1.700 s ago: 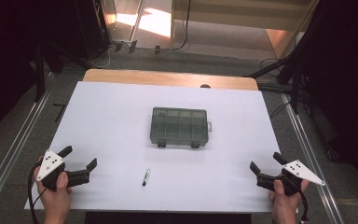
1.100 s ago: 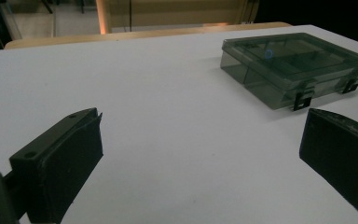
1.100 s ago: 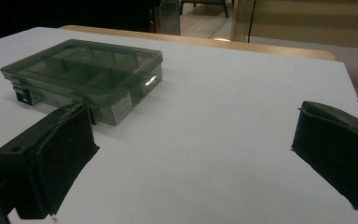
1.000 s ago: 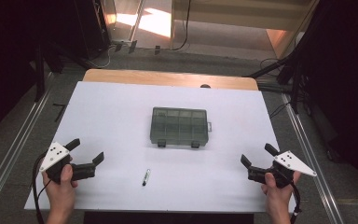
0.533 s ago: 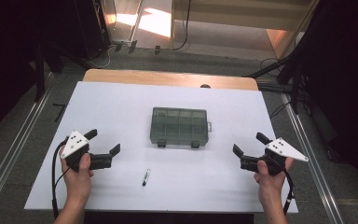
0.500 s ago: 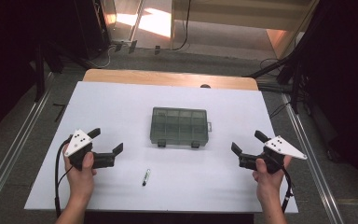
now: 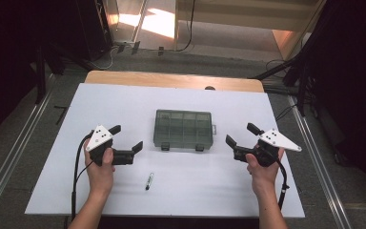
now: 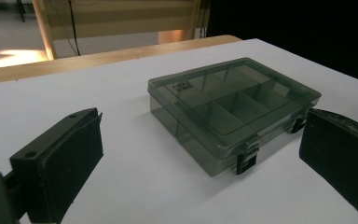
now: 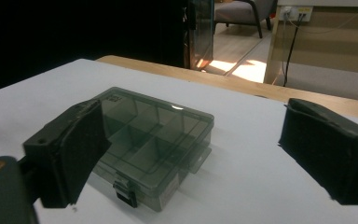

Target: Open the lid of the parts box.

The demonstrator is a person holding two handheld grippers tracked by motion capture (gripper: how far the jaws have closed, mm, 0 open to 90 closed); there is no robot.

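A smoky see-through compartment box (image 7: 183,130) lies with its lid down in the middle of the white table (image 7: 124,100), two black latches on its near side. My left gripper (image 7: 127,137) is held just left of the box, open, with nothing between its fingers. In the left gripper view the box (image 8: 233,112) sits ahead between the two black jaws. My right gripper (image 7: 239,133) is held just right of the box, open. Its jaws have just been closing a little, with nothing between them. The right gripper view has the box (image 9: 154,135) ahead, nearer the left jaw.
A small dark pen (image 7: 149,181) lies on the table in front of the box, between my two hands. A wooden strip (image 7: 171,79) borders the table's far edge. Metal rails run along the floor on both sides.
Both hands have come inward and forward from the table's front corners toward the box. The box and the pen have not moved.
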